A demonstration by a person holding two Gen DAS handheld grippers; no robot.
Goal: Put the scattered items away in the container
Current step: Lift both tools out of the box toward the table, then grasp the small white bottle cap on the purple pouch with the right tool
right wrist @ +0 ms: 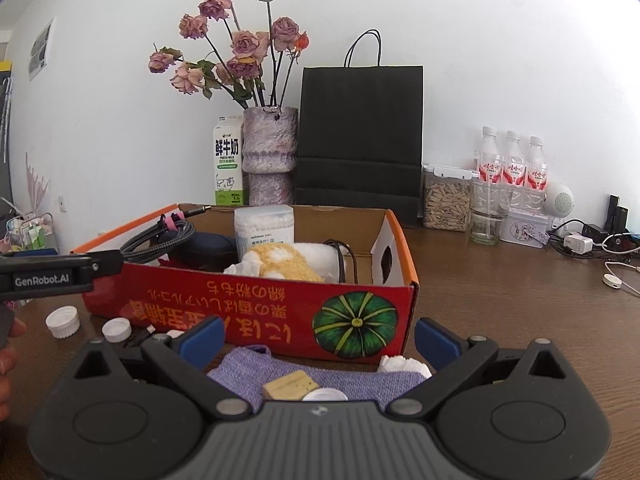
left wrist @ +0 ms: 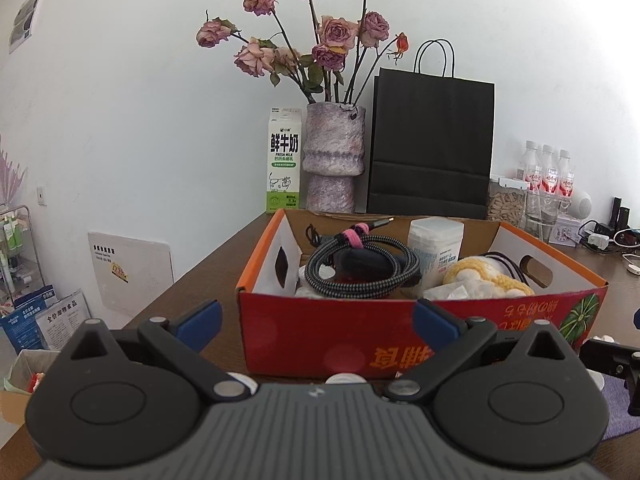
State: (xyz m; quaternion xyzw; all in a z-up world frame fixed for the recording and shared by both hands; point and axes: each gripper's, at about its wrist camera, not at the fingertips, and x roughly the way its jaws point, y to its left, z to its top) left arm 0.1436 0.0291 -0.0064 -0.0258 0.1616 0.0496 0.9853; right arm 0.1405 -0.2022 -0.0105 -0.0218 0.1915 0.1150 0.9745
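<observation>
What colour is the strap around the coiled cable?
Pink strap, clearest in the left wrist view.

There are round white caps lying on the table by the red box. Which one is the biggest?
The ribbed white cap farthest left, near the box's left corner. The smaller cap lies to its right, and another peeks out by the purple cloth.

My left wrist view looks low and level, close past its fingers at the box (left wrist: 420, 336); my right does likewise from further right. Both share box and bag (right wrist: 360, 140).

Three water bottles (right wrist: 512, 168), two loose white caps (right wrist: 63, 321) (table), one box (right wrist: 248, 312).
</observation>
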